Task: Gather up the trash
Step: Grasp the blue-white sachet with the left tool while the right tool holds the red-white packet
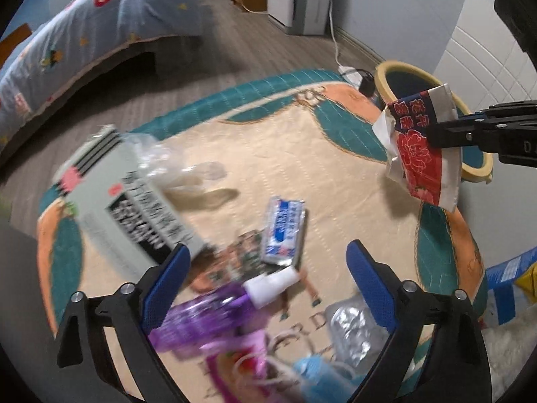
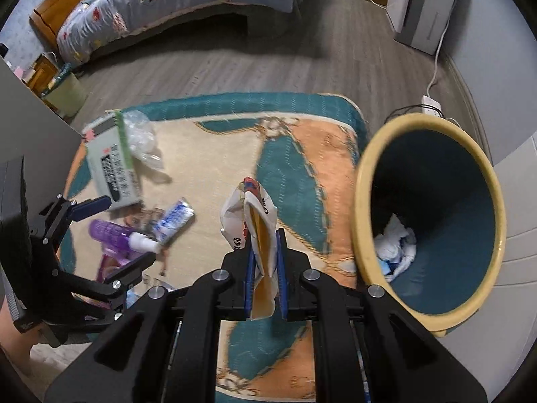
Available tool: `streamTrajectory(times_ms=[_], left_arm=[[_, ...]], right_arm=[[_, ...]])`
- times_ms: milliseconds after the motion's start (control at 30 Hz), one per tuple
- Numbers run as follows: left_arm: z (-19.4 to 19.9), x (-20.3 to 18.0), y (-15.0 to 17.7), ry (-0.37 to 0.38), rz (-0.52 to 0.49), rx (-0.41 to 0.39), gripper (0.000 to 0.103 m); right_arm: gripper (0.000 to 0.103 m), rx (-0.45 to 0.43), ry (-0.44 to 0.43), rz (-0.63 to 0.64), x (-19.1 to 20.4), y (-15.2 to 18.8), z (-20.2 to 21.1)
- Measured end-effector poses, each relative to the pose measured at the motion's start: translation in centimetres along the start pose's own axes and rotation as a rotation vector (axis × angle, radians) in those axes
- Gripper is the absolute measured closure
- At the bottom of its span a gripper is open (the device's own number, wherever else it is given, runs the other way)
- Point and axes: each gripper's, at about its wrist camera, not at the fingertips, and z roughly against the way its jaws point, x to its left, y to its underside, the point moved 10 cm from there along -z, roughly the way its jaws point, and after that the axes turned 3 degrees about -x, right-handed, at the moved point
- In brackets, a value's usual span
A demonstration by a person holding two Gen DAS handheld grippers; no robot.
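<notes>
Red-and-white printed wrapper [image 2: 250,231] sits clamped between the blue pads of the right gripper [image 2: 265,278], its crumpled top standing up past the fingertips and its loose tail hanging back between the fingers. Just to the right of that gripper, the yellow-rimmed bin [image 2: 362,208] tips its dark blue mouth toward the camera, with white crumpled paper already lying at the bottom. To finish this step well, I judge the wrapper should be carried fully over the rim before the pads part, since it is light and stiff enough to catch the edge and slide back onto the rug.

Off to the left, the left gripper [image 1: 268,268] hangs with its jaws spread wide and nothing between them, pointing down at the remaining litter. Closest under it lie a purple bottle with a white cap [image 1: 214,305] and, to the right, a crinkled silver foil piece [image 1: 355,332]. Just beyond its fingertips is a blue-and-white packet [image 1: 283,231], and further left a grey carton with black print [image 1: 131,208] beside a clear plastic bag [image 1: 157,154]. The bottle looks the easiest grab, round and firm; the flat packet would need a pinch at a raised edge.

All of it rests on a cream rug with teal and orange patterns [image 2: 214,141], soft and quilted. Past the rug runs grey wood-look flooring [image 2: 235,60], then a bed with a blue patterned cover [image 2: 161,3] at the far left and a white appliance [image 2: 423,6] with a trailing cord by the wall.
</notes>
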Motion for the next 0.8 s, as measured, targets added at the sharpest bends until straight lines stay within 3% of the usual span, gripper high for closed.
streamTrajectory(times_ms=[167,333,633,800], left_arm=[[-2.8,-1.2,0.9,0.020,-0.042,0.077,0.041],[-3.9,-0.9,0.6,-0.026,-0.045,0.076,0.046],[-4.4,-1.4,-0.3,-0.018,-0.050,0.058,0.072],[-4.4,-1.6,-0.5,-0.018,-0.057,0.057,0.072]], right_arm=[[0.092,0.042,-0.014,-0.039,-1.1,1.0,-0.8],[0.092,0.069,-0.025,-0.028,-0.9,1.7,-1.2],[0.090,0.108,-0.023,-0.007,-0.7,2.7,-2.1],[0.087,0.104,-0.024,-0.015,-0.9,2.6,-2.1]])
